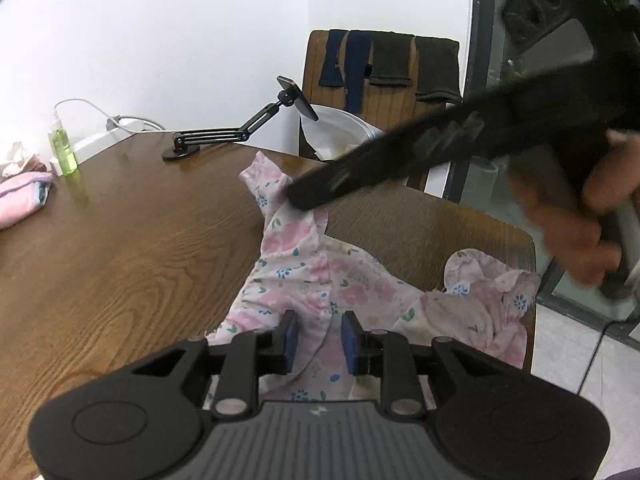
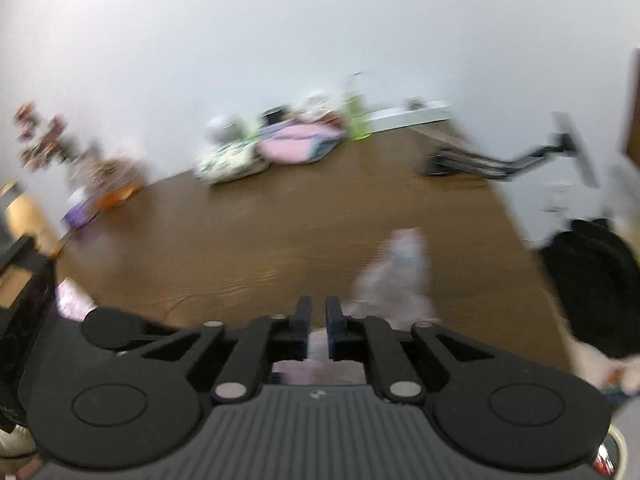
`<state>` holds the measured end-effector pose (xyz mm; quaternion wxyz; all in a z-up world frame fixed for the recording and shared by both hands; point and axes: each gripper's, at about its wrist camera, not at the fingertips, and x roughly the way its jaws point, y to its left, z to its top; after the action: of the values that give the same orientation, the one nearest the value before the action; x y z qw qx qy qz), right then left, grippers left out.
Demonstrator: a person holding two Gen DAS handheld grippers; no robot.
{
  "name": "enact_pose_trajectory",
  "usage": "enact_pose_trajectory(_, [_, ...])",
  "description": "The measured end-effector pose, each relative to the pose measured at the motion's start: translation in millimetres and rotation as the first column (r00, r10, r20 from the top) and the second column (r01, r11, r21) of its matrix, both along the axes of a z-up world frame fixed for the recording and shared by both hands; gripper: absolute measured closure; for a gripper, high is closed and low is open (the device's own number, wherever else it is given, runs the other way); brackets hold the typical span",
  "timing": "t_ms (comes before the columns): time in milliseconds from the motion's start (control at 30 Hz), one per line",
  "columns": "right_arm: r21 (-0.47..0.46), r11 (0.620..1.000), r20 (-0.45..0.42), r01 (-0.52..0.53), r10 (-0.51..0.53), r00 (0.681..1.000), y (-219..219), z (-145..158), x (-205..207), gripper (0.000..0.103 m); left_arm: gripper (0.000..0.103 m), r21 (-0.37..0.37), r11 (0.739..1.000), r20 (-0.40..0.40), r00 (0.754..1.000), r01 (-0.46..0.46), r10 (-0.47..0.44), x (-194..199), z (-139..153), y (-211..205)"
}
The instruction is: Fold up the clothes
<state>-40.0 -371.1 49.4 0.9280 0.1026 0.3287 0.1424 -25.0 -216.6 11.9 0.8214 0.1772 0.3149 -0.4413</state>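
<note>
Left gripper (image 1: pixel 319 338) hangs low over the near right part of the bench (image 1: pixel 120 248), its blue pads (image 1: pixel 291 334) parted with a fold of the floral garment (image 1: pixel 320 272) lying between them; the pads stand clear of the cloth on both sides, so the gripper is released. That garment, pale pink with blue and pink flowers, sprawls from the near edge toward the right edge of the bench, one ruffled sleeve bunched at the right edge and a second part drawn up toward the far side. Right gripper (image 1: pixel 296 200) reaches in from the upper right of the left wrist view, held by a person's hand (image 1: pixel 576 224), and its dark tip is clenched on that raised far part of the garment. In the blurred right wrist view the same gripper (image 2: pixel 319 312) shows its jaws nearly together with pale cloth (image 2: pixel 316 340) between them, and more of the fabric trails off to the right. Farther back, near the far edge of the bench, stands a black phone holder arm (image 1: pixel 224 136). At the far left a green bottle (image 1: pixel 62 148) stands beside a folded pink cloth (image 1: pixel 22 198). Beyond the far right corner a wooden chair (image 1: pixel 384 76) has dark socks (image 1: pixel 356 68) draped over its back.
</note>
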Motion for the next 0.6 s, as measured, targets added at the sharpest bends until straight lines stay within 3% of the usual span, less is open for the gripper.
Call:
enact_pose_trajectory(100, [-0.043,0.999,-0.081,0.019,-0.022,0.996,4.3,-21.0,15.2,0.096,0.08,-0.006,1.0,-0.045,0.999,-0.026,0.026,4.7,4.6,4.2])
enact_pose_trajectory(233, [0.064,0.997,-0.095,0.04,-0.034,0.995,-15.6,-30.7,10.2,0.097,0.079,-0.145,0.989,-0.134,0.991,-0.044,0.025,15.5,22.4,35.9])
enact_pose_trajectory(267, [0.068,0.997,-0.093,0.04,-0.034,0.995,-16.0,-31.6,8.9,0.097,0.072,-0.189,0.982,-0.132,0.991,-0.024,-0.002,14.3,28.8,43.9])
enact_pose_trajectory(300, [0.072,0.997,-0.09,0.04,-0.034,0.995,-16.3,-32.6,7.5,0.097,0.058,-0.209,0.978,-0.117,0.993,0.01,-0.035,10.9,32.2,46.1])
enact_pose_trajectory(333, [0.076,0.996,-0.092,0.041,-0.034,0.995,-16.8,-32.8,7.6,0.097,0.05,-0.223,0.974,-0.101,0.992,0.046,-0.07,7.2,34.8,47.5])
enact_pose_trajectory(367, [0.08,0.996,-0.096,0.047,-0.039,0.995,-17.8,-33.1,8.8,0.097,0.04,-0.206,0.974,-0.083,0.99,0.097,-0.116,1.8,31.4,41.7])
enact_pose_trajectory(467, [0.098,0.992,-0.06,0.079,-0.074,0.995,-24.5,-23.7,-0.8,0.096,0.042,-0.087,0.983,-0.012,0.987,0.161,-0.163,-10.9,15.2,19.3])
enact_pose_trajectory(500, [0.111,0.99,-0.021,0.087,-0.085,0.996,-29.1,-15.4,-13.4,0.092,0.053,-0.049,0.991,-0.005,0.992,0.128,-0.128,-9.5,9.7,14.5])
enact_pose_trajectory(567, [0.09,0.989,0.057,0.116,-0.121,0.991,-35.6,-0.1,-49.9,0.064,0.062,-0.019,0.996,0.002,0.996,0.092,-0.092,-7.2,2.2,11.6])
enact_pose_trajectory(600, [0.063,0.988,0.086,0.139,-0.144,0.986,-37.6,4.9,-66.3,0.037,0.062,-0.022,0.996,0.002,0.996,0.089,-0.088,-6.4,0.0,12.6])
